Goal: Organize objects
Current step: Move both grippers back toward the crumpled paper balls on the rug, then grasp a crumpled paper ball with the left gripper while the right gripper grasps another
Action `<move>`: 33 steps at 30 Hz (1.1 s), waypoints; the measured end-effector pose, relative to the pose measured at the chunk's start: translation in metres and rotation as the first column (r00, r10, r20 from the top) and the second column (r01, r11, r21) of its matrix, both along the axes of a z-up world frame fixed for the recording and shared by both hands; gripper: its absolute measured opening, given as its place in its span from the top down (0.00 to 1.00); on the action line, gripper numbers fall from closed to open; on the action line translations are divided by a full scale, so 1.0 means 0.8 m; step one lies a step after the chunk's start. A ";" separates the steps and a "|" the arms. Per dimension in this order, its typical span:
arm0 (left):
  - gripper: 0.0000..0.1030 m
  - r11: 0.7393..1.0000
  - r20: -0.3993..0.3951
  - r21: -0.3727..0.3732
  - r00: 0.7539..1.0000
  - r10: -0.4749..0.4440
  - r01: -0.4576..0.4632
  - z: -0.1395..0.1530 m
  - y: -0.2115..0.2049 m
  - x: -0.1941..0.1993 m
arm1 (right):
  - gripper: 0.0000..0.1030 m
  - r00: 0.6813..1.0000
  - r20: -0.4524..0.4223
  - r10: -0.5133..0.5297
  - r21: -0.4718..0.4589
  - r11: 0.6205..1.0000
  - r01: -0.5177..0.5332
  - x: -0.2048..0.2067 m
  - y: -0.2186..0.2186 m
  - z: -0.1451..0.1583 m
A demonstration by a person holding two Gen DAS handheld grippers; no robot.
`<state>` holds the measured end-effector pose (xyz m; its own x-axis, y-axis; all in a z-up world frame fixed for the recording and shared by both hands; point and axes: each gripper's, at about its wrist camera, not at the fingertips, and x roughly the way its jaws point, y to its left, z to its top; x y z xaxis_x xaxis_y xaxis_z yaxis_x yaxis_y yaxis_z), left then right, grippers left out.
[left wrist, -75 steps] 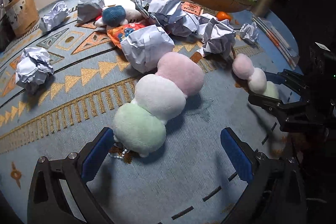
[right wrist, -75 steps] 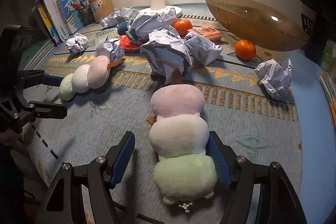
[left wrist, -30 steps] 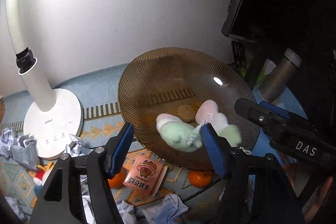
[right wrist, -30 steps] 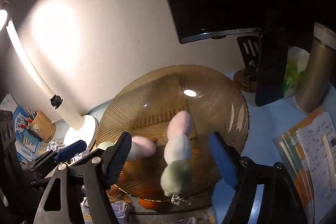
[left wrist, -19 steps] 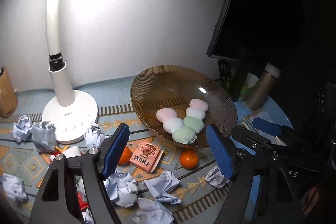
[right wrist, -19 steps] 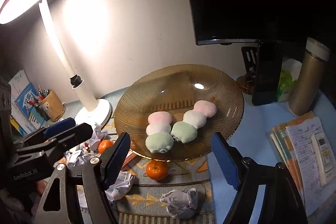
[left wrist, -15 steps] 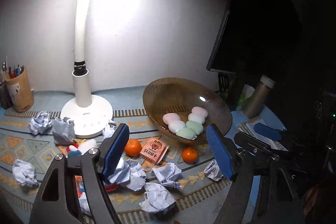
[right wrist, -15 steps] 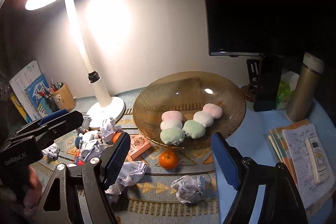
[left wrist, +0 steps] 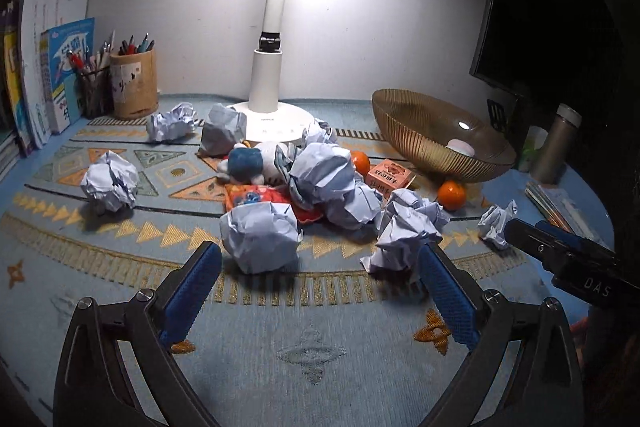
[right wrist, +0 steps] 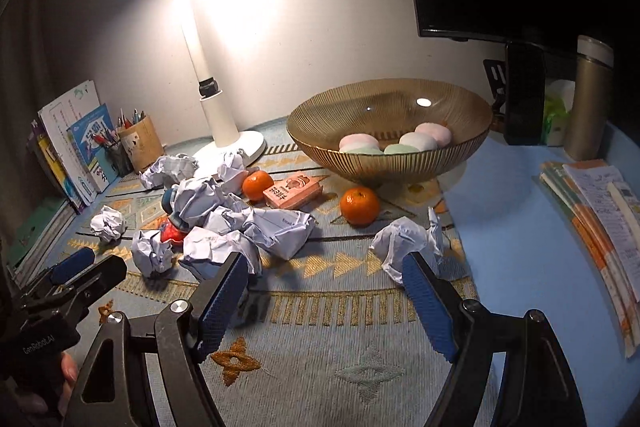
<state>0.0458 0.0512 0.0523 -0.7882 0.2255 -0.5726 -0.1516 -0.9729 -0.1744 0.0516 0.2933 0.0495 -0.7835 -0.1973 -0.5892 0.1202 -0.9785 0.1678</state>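
Two plush dango sticks [right wrist: 360,145] [right wrist: 420,139] lie in the amber glass bowl [right wrist: 388,163]; the left wrist view shows only a pink tip [left wrist: 460,147] above the bowl's rim [left wrist: 436,143]. My left gripper [left wrist: 320,287] hangs low over the mat with its jaws opening and nothing between them. A crumpled paper ball [left wrist: 260,239] lies just ahead of it. My right gripper [right wrist: 324,301] is open and empty, short of another paper ball [right wrist: 404,243]. Two oranges [right wrist: 360,205] [right wrist: 258,185], a pink box [right wrist: 292,191] and a blue plush [left wrist: 248,163] lie among several paper balls.
A white desk lamp [left wrist: 268,87] stands at the back, with a pen cup [left wrist: 132,83] and books [left wrist: 52,75] to its left. A thermos [right wrist: 588,99], a dark monitor and a stack of papers [right wrist: 592,203] are on the right. A red packet [left wrist: 256,197] lies under the paper.
Both grippers let the plush sticks go into the bowl, then pulled back and down toward the mat. The left jaws have spread wider.
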 end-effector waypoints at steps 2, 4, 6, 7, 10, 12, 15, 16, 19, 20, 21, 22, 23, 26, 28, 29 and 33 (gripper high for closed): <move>0.04 0.999 -0.003 -0.032 1.000 0.005 -0.006 -0.004 0.007 0.000 | 0.24 1.000 0.005 -0.012 -0.010 1.000 0.012 -0.001 -0.001 -0.009; 0.04 0.998 -0.038 -0.063 0.999 0.011 -0.014 -0.002 0.011 0.003 | 0.24 0.999 0.003 -0.048 0.028 0.998 0.047 -0.002 -0.005 -0.014; 0.04 0.997 -0.005 -0.079 1.000 0.008 -0.008 -0.009 0.015 -0.001 | 0.24 0.998 -0.012 -0.063 0.039 0.997 0.064 -0.001 -0.005 -0.013; 0.04 0.997 0.009 -0.083 1.000 0.003 -0.003 -0.011 0.016 -0.003 | 0.24 0.998 -0.009 -0.070 0.042 0.997 0.070 -0.003 -0.005 -0.014; 0.04 0.997 0.007 -0.075 1.000 0.003 -0.003 -0.011 0.014 -0.002 | 0.24 0.997 0.011 -0.078 0.051 0.996 0.077 -0.008 -0.005 -0.017; 0.04 0.997 0.007 -0.071 1.000 0.004 -0.003 -0.011 0.013 -0.002 | 0.24 0.997 0.011 -0.071 0.049 0.996 0.070 -0.008 -0.005 -0.018; 0.04 0.997 -0.003 -0.082 1.000 0.001 -0.001 -0.011 0.015 0.000 | 0.24 0.997 0.007 -0.073 0.054 0.996 0.072 -0.007 -0.006 -0.018; 0.04 0.996 -0.006 -0.089 1.000 -0.001 0.001 -0.011 0.017 0.001 | 0.24 0.997 0.008 -0.073 0.056 0.996 0.072 -0.007 -0.007 -0.018; 0.04 0.994 -0.013 -0.108 1.000 -0.003 0.002 -0.011 0.022 0.003 | 0.24 0.997 0.010 -0.071 0.058 0.996 0.071 -0.007 -0.007 -0.019; 0.04 0.994 -0.012 -0.109 1.000 -0.004 0.003 -0.011 0.022 0.003 | 0.24 0.997 0.010 -0.073 0.059 0.996 0.072 -0.007 -0.007 -0.019; 0.04 0.994 -0.011 -0.108 1.000 -0.005 0.003 -0.011 0.021 0.002 | 0.24 0.997 0.011 -0.073 0.059 0.996 0.073 -0.007 -0.007 -0.019; 0.04 0.994 -0.009 -0.105 1.000 -0.004 0.003 -0.011 0.021 0.002 | 0.24 0.997 0.013 -0.073 0.058 0.996 0.073 -0.008 -0.007 -0.019; 0.04 0.995 -0.006 -0.100 1.000 -0.004 0.003 -0.011 0.019 0.001 | 0.24 0.997 0.015 -0.075 0.058 0.996 0.074 -0.008 -0.007 -0.019; 0.04 0.996 0.000 -0.086 1.000 -0.006 0.006 -0.011 0.016 0.000 | 0.24 0.997 0.018 -0.075 0.056 0.996 0.074 -0.008 -0.007 -0.019; 0.04 0.996 0.004 -0.083 1.000 -0.010 0.010 -0.011 0.016 -0.001 | 0.24 0.997 0.018 -0.078 0.052 0.996 0.077 -0.009 -0.006 -0.019; 0.04 0.996 0.005 -0.085 1.000 -0.011 0.012 -0.011 0.017 -0.001 | 0.24 0.997 0.018 -0.079 0.046 0.996 0.079 -0.009 -0.005 -0.019; 0.04 0.996 0.038 -0.082 0.998 -0.040 0.043 -0.011 0.023 -0.006 | 0.24 0.994 0.025 -0.104 0.007 0.995 0.104 -0.010 0.007 -0.017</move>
<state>0.0413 0.0699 0.0438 -0.7572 0.2083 -0.6191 -0.1875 -0.9772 -0.0994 0.0437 0.2992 0.0360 -0.7846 -0.1117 -0.6098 0.0134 -0.9865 0.1635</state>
